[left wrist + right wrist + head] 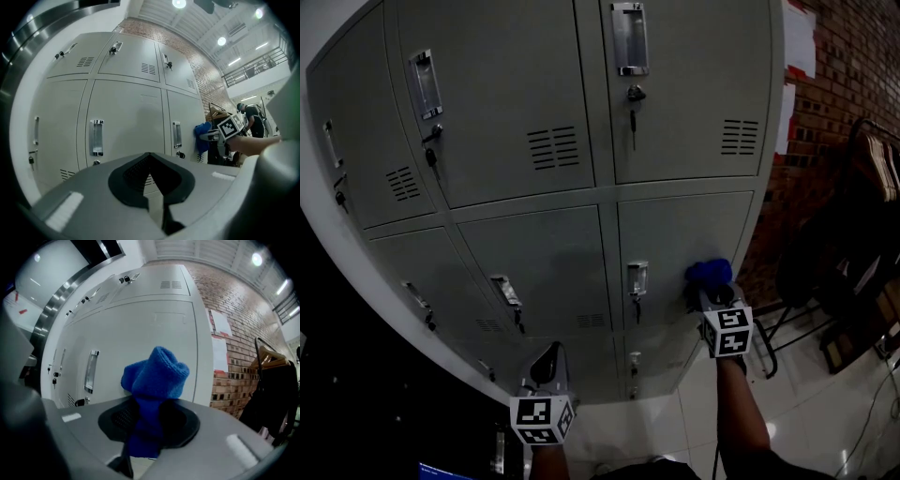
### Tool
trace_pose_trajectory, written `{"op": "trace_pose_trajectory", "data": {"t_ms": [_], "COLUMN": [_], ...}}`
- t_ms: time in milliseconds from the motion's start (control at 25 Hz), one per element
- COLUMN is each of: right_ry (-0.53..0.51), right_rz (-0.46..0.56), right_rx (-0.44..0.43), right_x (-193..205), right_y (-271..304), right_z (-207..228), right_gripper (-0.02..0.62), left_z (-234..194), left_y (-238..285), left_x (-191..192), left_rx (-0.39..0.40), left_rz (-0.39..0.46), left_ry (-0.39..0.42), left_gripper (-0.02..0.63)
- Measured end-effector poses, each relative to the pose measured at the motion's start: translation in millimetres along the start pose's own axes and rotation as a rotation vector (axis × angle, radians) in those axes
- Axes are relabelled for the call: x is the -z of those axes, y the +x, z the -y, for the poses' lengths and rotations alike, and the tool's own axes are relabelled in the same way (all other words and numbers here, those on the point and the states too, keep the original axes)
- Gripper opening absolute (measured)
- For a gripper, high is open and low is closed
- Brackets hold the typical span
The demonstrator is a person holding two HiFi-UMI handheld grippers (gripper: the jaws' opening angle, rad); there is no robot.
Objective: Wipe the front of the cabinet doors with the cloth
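Two jaws of the right gripper (pixel 713 295) are clamped on a blue cloth (pixel 709 273). Its bunched end lies against the right-hand middle door (pixel 684 230) of the grey locker cabinet (pixel 534 253), just right of that door's handle (pixel 637 277).

The head view shows only the cloth's blue top above the marker cube. The right gripper view shows the cloth (pixel 157 373) pinched between the dark pads, its lower end hanging down between them. The left gripper (pixel 547 359) is held low before the bottom row of doors. Its own view shows its jaws together with nothing between them.

From the side, the left gripper view shows the cloth (pixel 202 136) at the cabinet's right edge. It alone takes in a person (pixel 251 119) far behind, a railing (pixel 258 68) and ceiling lights (pixel 178 3).

Keys (pixel 633 117) hang in the locks. A brick wall (pixel 234 362) with paper sheets (pixel 219 322) adjoins the cabinet's right side. A clothes rack (pixel 269 352) with dark garments stands near it.
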State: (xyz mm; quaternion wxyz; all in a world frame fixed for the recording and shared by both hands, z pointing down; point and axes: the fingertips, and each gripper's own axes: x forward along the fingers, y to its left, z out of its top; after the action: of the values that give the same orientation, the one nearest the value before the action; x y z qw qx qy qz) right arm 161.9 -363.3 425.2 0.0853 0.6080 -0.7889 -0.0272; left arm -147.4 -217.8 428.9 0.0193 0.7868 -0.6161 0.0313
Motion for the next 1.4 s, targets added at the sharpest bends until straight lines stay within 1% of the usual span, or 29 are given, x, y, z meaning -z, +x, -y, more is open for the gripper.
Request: {"op": "trace_pose_trajectory", "data": {"t_ms": [160,320,640,720,800,920,1000,1160,1400], "right_ry": [0.004,0.011,-0.021,-0.027,-0.02,-0.008,-0.005,0.023,0.02], "right_rz": [0.009,0.022,0.051,0.048,0.05,0.062,0.086,0.12,0.016], "right_rx": [-0.065,-0.099,-0.24,-0.243,-0.235,-0.255,-0.246,-0.151,-0.012], "right_x": [-6,-14,-32,-34,-35,-36,-36,-22,26], "right_y": [4,8,17,18,18,16,12,-5,-19], "right_z": [-29,-56,-130,-140,-142,-141,-138,-108,-39], "right_gripper": [0.115,0.115,0.114,0.114,0.114,0.114,0.117,0.118,0.118], "left_z": [-11,-31,-35,-38,-41,-45,-44,-41,-38], "left_y": [-7,-13,-26,-31,-35,-39,-40,-41,-43], "left_x": [-2,-1,2,1,1,2,0,-2,0], "left_rx": [-0.025,-0.073,-0.078,-0.087,-0.098,-0.109,-0.108,-0.098,-0.1], "left_rz": [0.01,0.016,0.022,0.025,0.026,0.025,0.029,0.035,0.033], "left_ry": [-0.002,-0.019,-0.027,-0.029,-0.031,-0.036,-0.038,-0.033,-0.041], "left_gripper": [0.014,0.014,0.014,0.014,0.014,0.014,0.014,0.014,0.014]}}
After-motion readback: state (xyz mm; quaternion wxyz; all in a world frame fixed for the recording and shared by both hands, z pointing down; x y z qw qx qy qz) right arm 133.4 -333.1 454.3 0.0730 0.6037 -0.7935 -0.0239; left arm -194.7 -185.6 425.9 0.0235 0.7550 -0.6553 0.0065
